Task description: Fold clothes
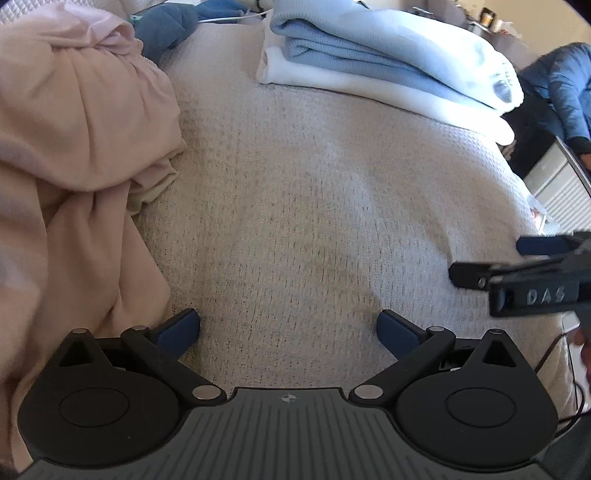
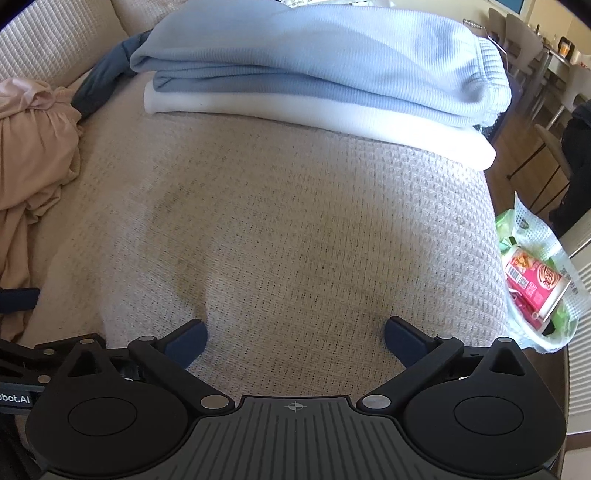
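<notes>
A crumpled pale pink garment lies in a heap at the left of the beige waffle-weave cover; it also shows in the right wrist view. A folded stack, light blue garment on a white one, sits at the far side; it also shows in the left wrist view. My left gripper is open and empty, just right of the pink garment. My right gripper is open and empty over bare cover. The right gripper also shows at the right edge of the left wrist view.
A dark blue garment lies behind the pink heap. A mesh bag of packaged goods sits at the cover's right edge. A person in a blue jacket is at the far right. Chairs and a table stand beyond.
</notes>
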The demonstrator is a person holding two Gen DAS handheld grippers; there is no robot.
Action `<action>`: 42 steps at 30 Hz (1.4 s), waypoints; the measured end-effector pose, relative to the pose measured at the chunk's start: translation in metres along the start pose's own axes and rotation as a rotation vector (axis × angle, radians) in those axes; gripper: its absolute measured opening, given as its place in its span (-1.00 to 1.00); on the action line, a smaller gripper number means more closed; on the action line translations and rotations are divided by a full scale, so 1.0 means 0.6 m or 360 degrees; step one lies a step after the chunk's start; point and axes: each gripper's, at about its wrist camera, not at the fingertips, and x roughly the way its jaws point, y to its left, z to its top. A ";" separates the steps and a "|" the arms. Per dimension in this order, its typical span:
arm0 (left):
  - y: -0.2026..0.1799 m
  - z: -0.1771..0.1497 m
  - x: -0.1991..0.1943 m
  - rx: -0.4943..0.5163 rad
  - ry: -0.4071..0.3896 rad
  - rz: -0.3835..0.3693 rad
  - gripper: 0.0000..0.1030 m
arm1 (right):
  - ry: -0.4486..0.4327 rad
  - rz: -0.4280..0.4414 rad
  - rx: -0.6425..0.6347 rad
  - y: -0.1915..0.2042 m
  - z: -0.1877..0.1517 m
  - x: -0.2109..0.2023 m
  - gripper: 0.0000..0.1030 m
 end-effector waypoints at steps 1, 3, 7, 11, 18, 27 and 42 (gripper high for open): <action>-0.002 0.003 -0.010 0.0005 -0.0035 0.0002 0.99 | 0.0001 0.0006 0.0005 -0.001 0.000 0.000 1.00; -0.009 0.011 -0.035 0.0042 -0.0125 0.0026 0.99 | 0.0003 0.0017 0.0012 -0.004 0.000 0.001 1.00; -0.013 0.023 -0.093 0.0120 -0.0252 0.0076 0.99 | 0.0001 0.0022 0.0013 -0.007 0.000 0.003 1.00; 0.001 0.020 -0.140 0.0105 -0.0301 0.0124 0.99 | 0.0007 0.0020 0.0013 -0.007 0.000 0.003 1.00; 0.033 0.007 -0.216 0.0017 -0.0432 0.0234 0.99 | 0.0013 0.0019 0.0008 -0.005 0.001 0.004 1.00; 0.082 0.044 -0.280 0.0007 -0.0729 0.0593 0.99 | 0.0014 0.0016 0.0004 -0.005 0.002 0.004 1.00; 0.140 0.143 -0.187 0.0048 -0.0594 0.0680 0.95 | 0.0002 0.0008 -0.0018 -0.002 0.001 0.007 1.00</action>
